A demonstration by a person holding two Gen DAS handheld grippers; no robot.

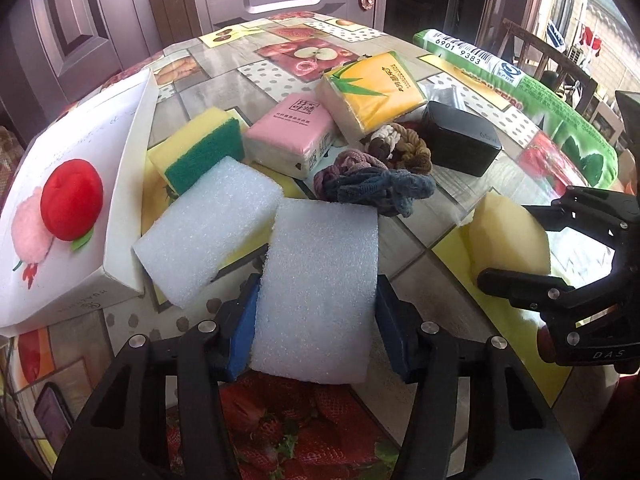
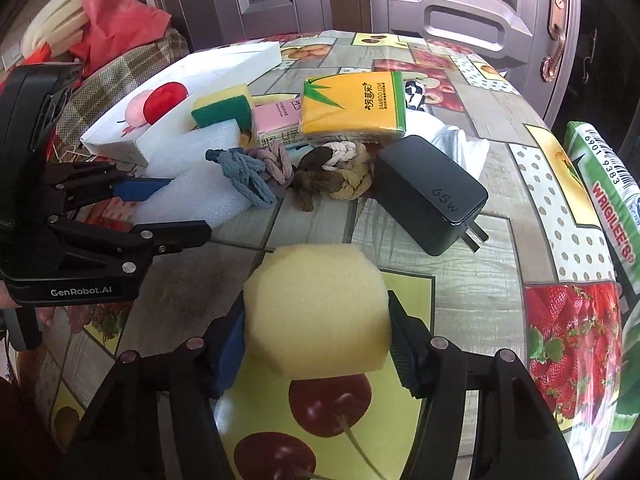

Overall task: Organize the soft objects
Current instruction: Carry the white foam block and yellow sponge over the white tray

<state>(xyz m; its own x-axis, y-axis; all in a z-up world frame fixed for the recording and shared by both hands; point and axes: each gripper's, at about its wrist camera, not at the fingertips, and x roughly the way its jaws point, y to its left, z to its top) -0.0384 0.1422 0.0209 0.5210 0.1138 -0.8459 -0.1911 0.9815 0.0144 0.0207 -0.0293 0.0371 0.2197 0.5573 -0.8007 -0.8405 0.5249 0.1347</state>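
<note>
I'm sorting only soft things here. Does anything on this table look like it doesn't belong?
Yes: the black charger, marked 65W with metal prongs, sits hard and rigid beside the braided hair ties and the yellow tissue pack. Everything else near it looks soft, including the white foam in the left tool.

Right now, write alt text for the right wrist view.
The right gripper squeezes a yellow sponge block above a fruit-print tablecloth. Beyond lie a black charger, braided hair ties and tissue packs; at left, the left gripper holds white foam.
</note>
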